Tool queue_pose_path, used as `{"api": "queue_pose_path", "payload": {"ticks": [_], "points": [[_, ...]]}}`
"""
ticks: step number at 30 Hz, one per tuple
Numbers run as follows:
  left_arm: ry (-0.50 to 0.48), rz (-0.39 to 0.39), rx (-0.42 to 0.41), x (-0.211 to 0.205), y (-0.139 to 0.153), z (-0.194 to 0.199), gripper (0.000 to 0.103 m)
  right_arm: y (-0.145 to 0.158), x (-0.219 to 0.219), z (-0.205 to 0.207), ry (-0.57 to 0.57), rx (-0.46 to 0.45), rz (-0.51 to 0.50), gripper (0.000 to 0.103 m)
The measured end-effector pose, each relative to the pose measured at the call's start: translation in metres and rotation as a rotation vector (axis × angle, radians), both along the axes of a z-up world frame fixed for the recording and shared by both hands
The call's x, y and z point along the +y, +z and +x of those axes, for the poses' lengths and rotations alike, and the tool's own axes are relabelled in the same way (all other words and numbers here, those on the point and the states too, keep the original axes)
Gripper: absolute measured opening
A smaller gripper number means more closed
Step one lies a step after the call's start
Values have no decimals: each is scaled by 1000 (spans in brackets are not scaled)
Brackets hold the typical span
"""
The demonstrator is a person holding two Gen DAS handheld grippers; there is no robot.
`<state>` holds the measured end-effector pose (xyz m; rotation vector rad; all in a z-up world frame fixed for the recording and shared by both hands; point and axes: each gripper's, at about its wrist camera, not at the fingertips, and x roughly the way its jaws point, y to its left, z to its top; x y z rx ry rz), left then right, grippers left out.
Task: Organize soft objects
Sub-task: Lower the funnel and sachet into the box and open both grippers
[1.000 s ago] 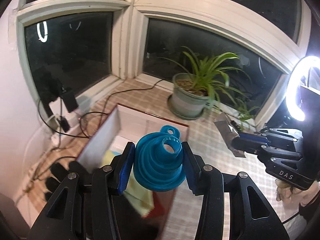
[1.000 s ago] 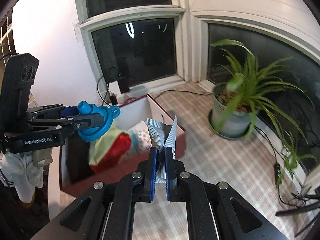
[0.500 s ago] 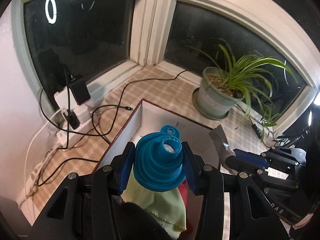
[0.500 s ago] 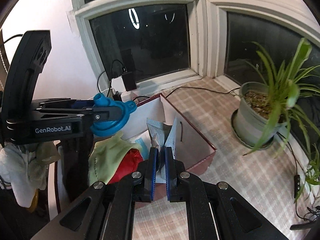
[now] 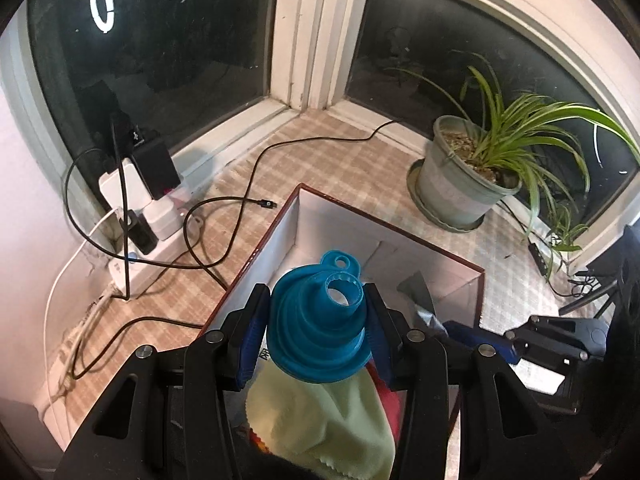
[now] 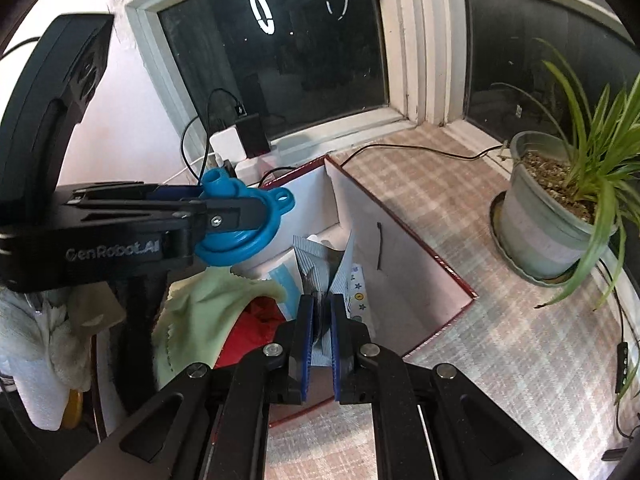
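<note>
In the left wrist view, a blue collapsible funnel (image 5: 318, 326) is clamped at mid-width in the left claw (image 5: 316, 332), poised above the open red-edged box (image 5: 384, 222), over a pale green cloth (image 5: 320, 424). It is best lowered well inside the walls before the pads are parted, so that it cannot roll out.

In the right wrist view, the right claw (image 6: 320, 320) is pinched tight on a striped foil pouch (image 6: 320, 272) above the box's near right part. It should be set beside the cloth, clear of the left claw (image 6: 224, 216).
</note>
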<state>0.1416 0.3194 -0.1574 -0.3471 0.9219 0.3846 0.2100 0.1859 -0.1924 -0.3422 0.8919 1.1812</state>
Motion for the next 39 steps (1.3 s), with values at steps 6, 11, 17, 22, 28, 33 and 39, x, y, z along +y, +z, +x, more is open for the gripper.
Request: {"api": "queue_pose_path", "payload": {"ticks": [6, 11, 17, 22, 28, 33, 39], "points": [[14, -1, 22, 4, -6, 7, 50, -6, 9, -2, 12, -6, -22, 8], [47, -15, 18, 10, -5, 6, 59, -7, 10, -4, 10, -28, -28, 22], [62, -13, 8, 13, -2, 4, 65, -3, 10, -7, 14, -55, -25, 42], [74, -15, -5, 16, 2, 0, 65, 1, 8, -9, 14, -69, -22, 53], [77, -8, -20, 16, 7, -5, 65, 3, 6, -9, 7, -76, -20, 54], [84, -13, -32, 16, 11, -11, 65, 9, 0, -12, -1, -87, -11, 54], [74, -2, -43, 8, 18, -18, 65, 26, -8, -24, -1, -134, -3, 54]]}}
